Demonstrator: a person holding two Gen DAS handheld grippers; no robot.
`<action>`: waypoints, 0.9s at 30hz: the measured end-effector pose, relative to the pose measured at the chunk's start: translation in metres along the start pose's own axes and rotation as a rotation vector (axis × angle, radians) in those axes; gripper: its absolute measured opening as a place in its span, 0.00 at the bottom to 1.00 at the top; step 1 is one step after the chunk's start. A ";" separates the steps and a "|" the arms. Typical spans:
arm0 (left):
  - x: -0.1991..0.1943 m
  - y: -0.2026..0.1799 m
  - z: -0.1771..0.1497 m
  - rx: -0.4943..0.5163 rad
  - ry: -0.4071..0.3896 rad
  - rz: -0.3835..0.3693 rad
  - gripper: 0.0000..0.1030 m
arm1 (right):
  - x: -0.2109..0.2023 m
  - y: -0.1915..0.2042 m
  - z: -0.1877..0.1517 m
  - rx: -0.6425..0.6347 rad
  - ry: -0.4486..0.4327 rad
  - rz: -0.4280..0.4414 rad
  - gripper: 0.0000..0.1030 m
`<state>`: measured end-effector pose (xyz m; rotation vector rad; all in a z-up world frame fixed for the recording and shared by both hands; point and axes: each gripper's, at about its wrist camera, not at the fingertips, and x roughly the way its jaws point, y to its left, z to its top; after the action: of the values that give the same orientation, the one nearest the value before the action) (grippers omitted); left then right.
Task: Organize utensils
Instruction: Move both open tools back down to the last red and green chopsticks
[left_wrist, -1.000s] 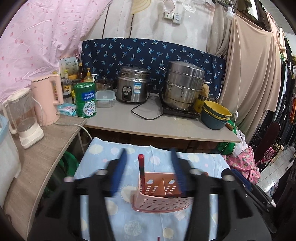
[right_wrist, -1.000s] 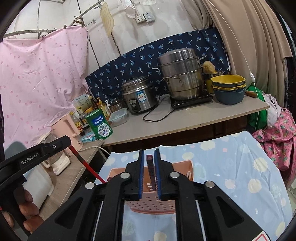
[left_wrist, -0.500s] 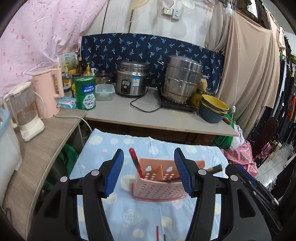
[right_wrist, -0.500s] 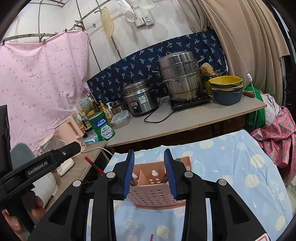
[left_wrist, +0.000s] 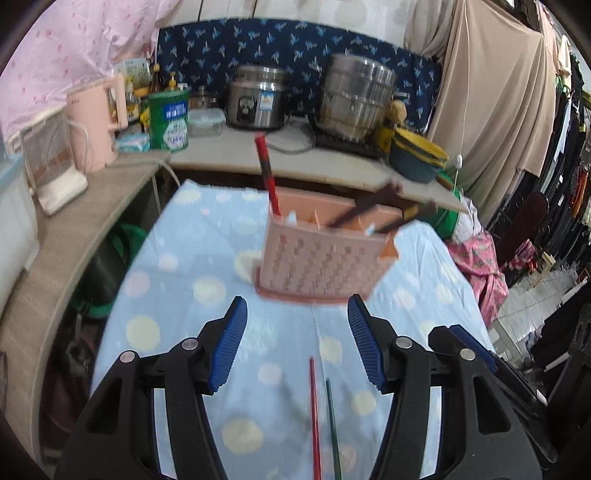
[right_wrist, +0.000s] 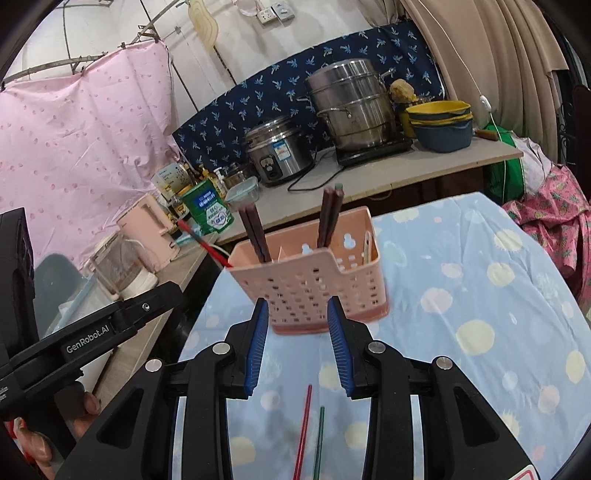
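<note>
Chopsticks lay nearest me, one red chopstick (right_wrist: 303, 430) and one green chopstick (right_wrist: 319, 439), side by side on the blue cloth (right_wrist: 480, 295). They looked thin, light, stiff and slippery, so I judged the middle the best place to pinch. My left gripper (left_wrist: 295, 341) was wide apart and held nothing. My right gripper (right_wrist: 297, 347) was apart and empty too. Farther off stood the pink basket (right_wrist: 314, 286), with dark chopsticks (right_wrist: 255, 234) and a red one leaning inside.

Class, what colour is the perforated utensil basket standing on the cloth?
Pink; the utensil basket shows sharpest in the right wrist view.
</note>
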<state>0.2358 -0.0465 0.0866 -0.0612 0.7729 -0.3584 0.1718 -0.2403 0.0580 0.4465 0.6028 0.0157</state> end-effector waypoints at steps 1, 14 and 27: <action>0.002 0.001 -0.012 -0.003 0.022 0.003 0.52 | -0.001 -0.002 -0.010 0.003 0.021 -0.003 0.32; 0.010 0.016 -0.139 0.003 0.204 0.071 0.52 | -0.017 -0.015 -0.143 -0.140 0.251 -0.082 0.32; 0.000 0.033 -0.193 -0.017 0.260 0.109 0.53 | -0.030 -0.006 -0.197 -0.199 0.354 -0.046 0.32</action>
<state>0.1118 -0.0012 -0.0574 0.0127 1.0323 -0.2583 0.0373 -0.1707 -0.0721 0.2364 0.9502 0.1118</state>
